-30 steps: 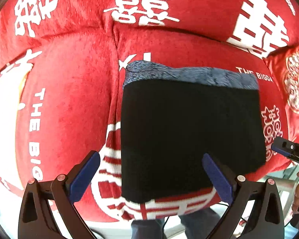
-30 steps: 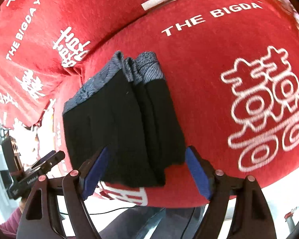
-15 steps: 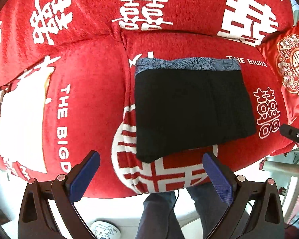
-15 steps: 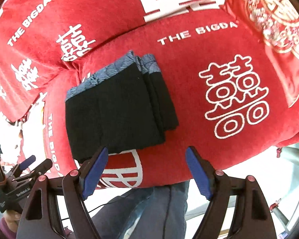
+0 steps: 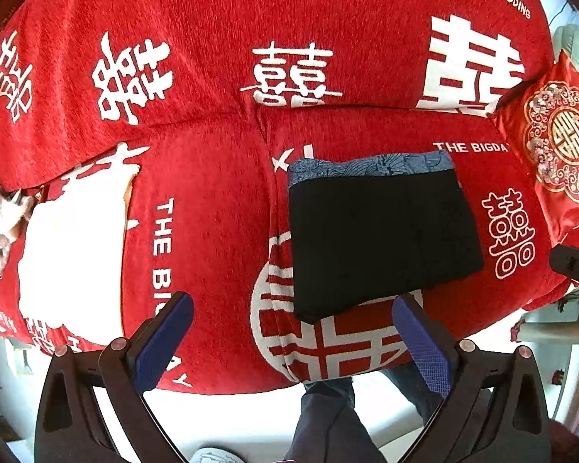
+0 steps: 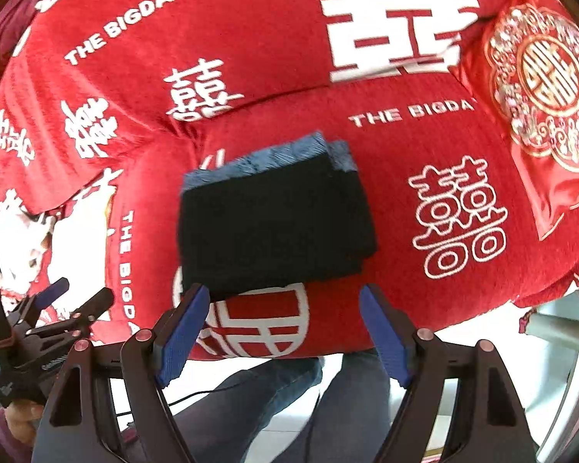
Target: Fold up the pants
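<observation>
your pants (image 5: 382,239) lie folded on the red sofa (image 5: 212,212) seat, near its front edge. both your left tongs (image 5: 293,341) and right tongs (image 6: 283,333) hang released, grasping nothing.

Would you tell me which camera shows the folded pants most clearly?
The left wrist view: the folded pants appear sharp, with the patterned blue waistband readable. The right wrist view shows them whole but blurred, revealing stacked layers at their right edge.
</observation>
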Demonstrator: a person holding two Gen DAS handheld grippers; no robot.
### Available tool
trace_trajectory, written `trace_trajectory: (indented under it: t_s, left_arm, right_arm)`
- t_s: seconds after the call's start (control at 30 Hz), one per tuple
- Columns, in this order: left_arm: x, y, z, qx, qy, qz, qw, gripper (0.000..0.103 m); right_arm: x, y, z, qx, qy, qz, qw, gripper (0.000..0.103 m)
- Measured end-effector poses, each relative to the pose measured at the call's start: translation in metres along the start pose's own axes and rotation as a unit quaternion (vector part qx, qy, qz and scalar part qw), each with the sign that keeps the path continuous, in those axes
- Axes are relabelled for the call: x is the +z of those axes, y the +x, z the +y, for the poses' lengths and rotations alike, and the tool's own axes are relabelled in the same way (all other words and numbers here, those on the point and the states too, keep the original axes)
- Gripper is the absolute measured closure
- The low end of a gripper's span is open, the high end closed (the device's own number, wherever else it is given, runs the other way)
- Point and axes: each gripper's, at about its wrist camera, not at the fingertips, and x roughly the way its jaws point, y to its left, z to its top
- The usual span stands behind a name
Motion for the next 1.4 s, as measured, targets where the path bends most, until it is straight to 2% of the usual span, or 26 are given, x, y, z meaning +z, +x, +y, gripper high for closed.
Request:
trace_trajectory:
  t_s: [0.3, 0.63, 0.87, 1.4]
  left_arm:
    - [0.001, -0.017, -0.016, 0.008, -0.023, -0.012, 0.9996, 0.000]
    - [-0.004, -0.032, -0.055, 0.022, -0.053, -0.011, 0.9983, 0.000]
    - [-0.010, -0.041, -0.060, 0.035, -0.071, -0.008, 0.9968, 0.000]
    - [-0.015, -0.050, -0.073, 0.049, -0.058, -0.004, 0.9971, 0.000]
  right_arm:
    - [-0.001, -0.015, 0.014, 0.001, -0.042, 0.007, 0.999, 0.020]
    - [0.006, -0.032, -0.009, -0.003, -0.065, 0.019, 0.998, 0.020]
    - [0.009, -0.034, -0.017, -0.001, -0.076, 0.028, 0.997, 0.020]
    - [0.003, -0.033, -0.014, 0.000, -0.096, 0.036, 0.995, 0.020]
